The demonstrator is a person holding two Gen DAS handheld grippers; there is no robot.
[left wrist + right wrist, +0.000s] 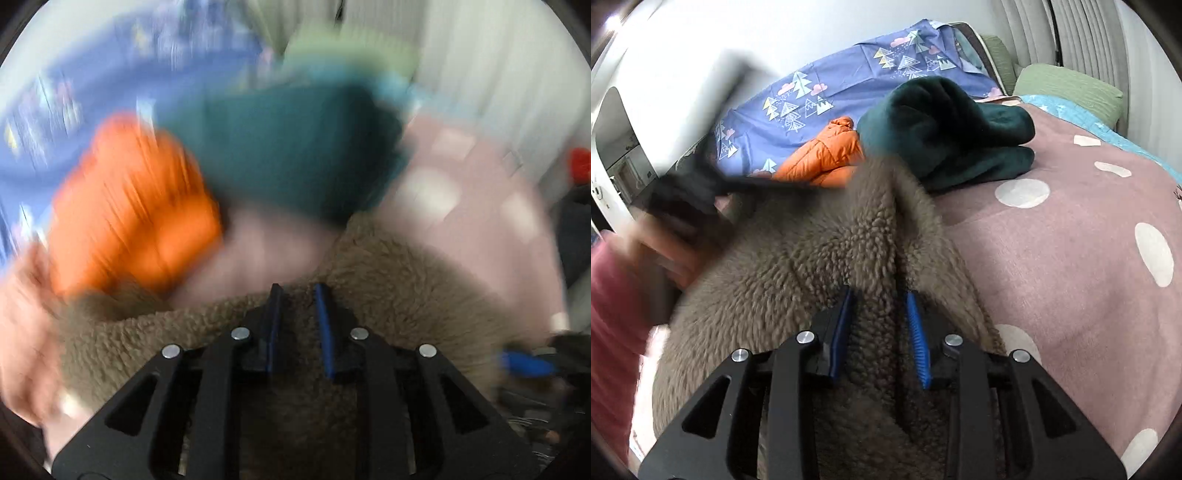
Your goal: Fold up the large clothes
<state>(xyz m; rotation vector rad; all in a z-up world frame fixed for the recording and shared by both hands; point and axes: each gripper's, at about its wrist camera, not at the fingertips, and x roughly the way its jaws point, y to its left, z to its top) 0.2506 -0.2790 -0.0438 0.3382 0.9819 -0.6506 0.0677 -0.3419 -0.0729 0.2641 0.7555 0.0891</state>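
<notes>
A brown fleece garment (812, 251) lies bunched on the pink dotted bedspread (1071, 258). My right gripper (877, 295) is shut on a thick fold of the fleece, fabric filling the gap between its blue pads. My left gripper (297, 291) is shut on another part of the same fleece (406, 288); that view is heavily motion-blurred. The left gripper and the hand holding it show blurred at the left of the right wrist view (687, 199), beside the fleece.
A dark green blanket (945, 129) and an orange puffer jacket (823, 155) lie at the far side of the bed, against a blue tree-print sheet (831, 85). Green pillows (1067, 88) sit at the back right. A white wall and curtains stand behind.
</notes>
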